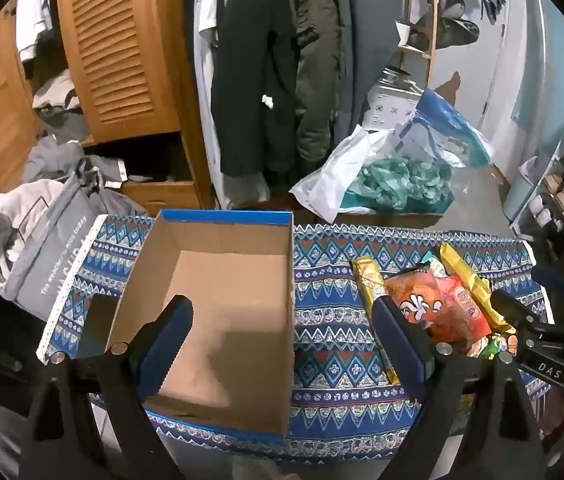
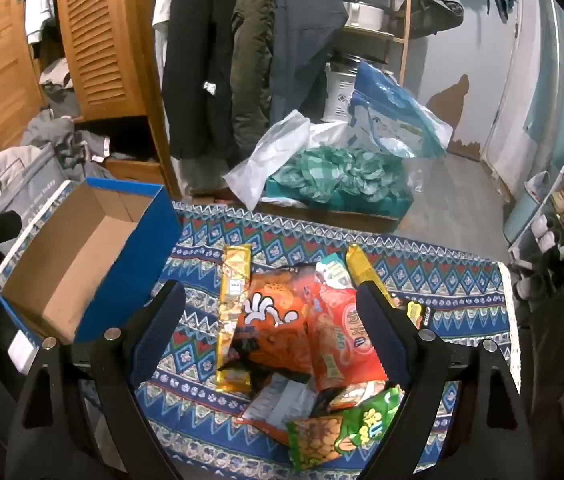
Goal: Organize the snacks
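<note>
The right gripper hung with jaws spread over the snacks, gripping nothing; the left gripper hovered wide open above the empty box; snacks lay heaped on the cloth, right of the box; coats hung beyond.

L gripper & R gripper: fingers wide, angled down

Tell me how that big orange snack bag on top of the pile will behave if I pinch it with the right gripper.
The orange snack bag looks puffy and crinkled, so it probably dents and flops rather than holding shape. Its glossy film may slip between the pads. It overlaps the gold bar and red packet, so lifting it could drag those along.
</note>
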`<action>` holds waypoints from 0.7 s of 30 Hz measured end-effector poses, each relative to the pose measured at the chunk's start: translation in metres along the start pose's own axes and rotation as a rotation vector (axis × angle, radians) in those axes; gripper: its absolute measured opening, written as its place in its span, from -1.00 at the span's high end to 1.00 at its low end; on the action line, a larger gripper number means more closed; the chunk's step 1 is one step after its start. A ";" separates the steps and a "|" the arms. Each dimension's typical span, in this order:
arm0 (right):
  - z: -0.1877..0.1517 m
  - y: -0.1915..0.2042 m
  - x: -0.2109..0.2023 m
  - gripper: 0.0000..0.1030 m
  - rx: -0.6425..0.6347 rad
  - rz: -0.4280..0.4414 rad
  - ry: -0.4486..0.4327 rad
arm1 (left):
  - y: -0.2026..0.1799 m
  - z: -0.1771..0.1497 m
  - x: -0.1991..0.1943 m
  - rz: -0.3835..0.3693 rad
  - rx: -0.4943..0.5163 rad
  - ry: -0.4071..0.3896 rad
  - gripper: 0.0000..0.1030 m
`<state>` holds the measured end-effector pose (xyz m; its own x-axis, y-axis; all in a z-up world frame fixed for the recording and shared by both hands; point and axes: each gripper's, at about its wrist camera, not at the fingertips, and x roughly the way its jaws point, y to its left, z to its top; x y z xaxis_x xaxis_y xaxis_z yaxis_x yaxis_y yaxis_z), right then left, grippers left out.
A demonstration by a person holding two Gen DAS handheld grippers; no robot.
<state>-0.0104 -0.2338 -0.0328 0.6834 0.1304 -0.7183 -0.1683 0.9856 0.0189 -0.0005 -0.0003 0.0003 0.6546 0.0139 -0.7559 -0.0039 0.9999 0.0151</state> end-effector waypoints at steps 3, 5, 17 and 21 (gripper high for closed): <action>0.001 0.000 -0.001 -0.67 -0.004 -0.005 0.013 | 0.001 0.000 0.000 -0.005 -0.004 0.002 -0.79; 0.001 0.000 -0.001 -0.67 -0.007 -0.006 0.012 | 0.003 -0.001 -0.001 -0.007 -0.015 0.006 -0.79; 0.001 0.000 -0.001 -0.67 -0.002 -0.003 0.007 | -0.004 0.000 -0.002 -0.020 0.018 -0.010 -0.79; 0.001 0.000 -0.001 -0.67 -0.003 -0.004 0.006 | -0.004 0.000 -0.003 -0.030 0.011 -0.010 -0.79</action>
<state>-0.0103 -0.2334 -0.0314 0.6797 0.1262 -0.7225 -0.1679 0.9857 0.0142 -0.0020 -0.0042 0.0026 0.6621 -0.0158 -0.7492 0.0238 0.9997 0.0000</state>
